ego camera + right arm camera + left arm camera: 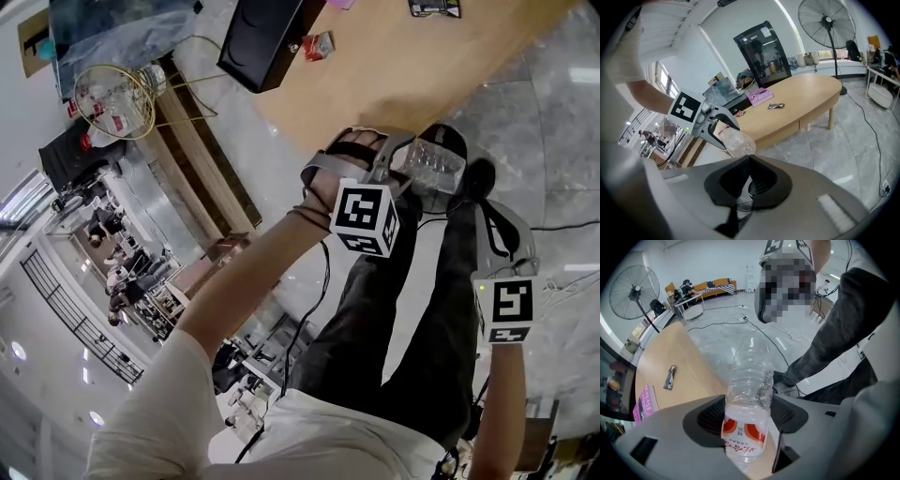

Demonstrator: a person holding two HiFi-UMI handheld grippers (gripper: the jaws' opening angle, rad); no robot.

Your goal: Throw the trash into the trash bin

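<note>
Your left tool (412,155) is clamped on the clear plastic bottle (749,380) — it looks empty — over the grey floor (553,141), just off the wooden worktop's (412,66) edge. Your right tool (749,180) is closed on nothing beside it — open floor lies to its right.

A long light wooden table with rounded ends (806,98) stands on a glossy grey marbled floor (843,145); on its top lie a flat pink printed packet (760,96), a small dark crinkled wrapper (776,106) near it, and a black box-shaped case (267,42) at one end, with a small red and silver sachet (319,45) just beside it. Black cables (736,323) trail across the floor; a tall black pedestal fan (828,23) stands on it beyond the table's far end.
</note>
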